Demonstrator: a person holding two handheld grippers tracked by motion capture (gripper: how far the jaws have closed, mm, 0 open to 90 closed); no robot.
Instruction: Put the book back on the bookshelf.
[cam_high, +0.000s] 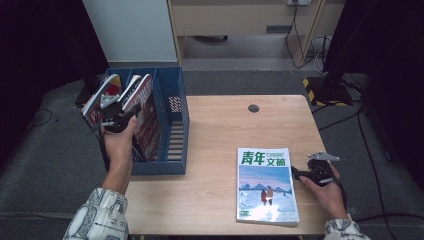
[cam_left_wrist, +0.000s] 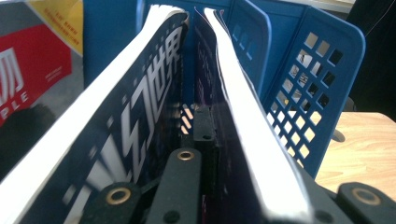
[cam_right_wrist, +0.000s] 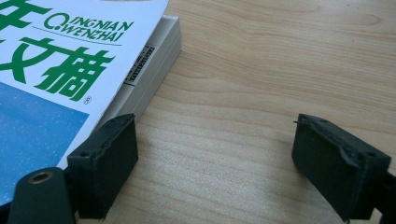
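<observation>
Magazine (cam_high: 141, 107) stands tilted in the blue file rack (cam_high: 172, 107), pinched by the closed left claw (cam_high: 116, 114), that forearm reaching up over the rack. Right claw (cam_high: 300, 174) rests wide open and empty on the worktop (cam_high: 220, 125), one jaw just beside the flat green-titled magazine (cam_high: 266, 184)

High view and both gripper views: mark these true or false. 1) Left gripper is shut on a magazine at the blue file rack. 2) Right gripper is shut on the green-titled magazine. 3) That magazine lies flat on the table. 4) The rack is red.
1) True: the left gripper clamps the dark magazine at the blue file rack.
2) False: the right gripper is open beside the green-titled magazine.
3) True, on the table.
4) False: blue.
</observation>
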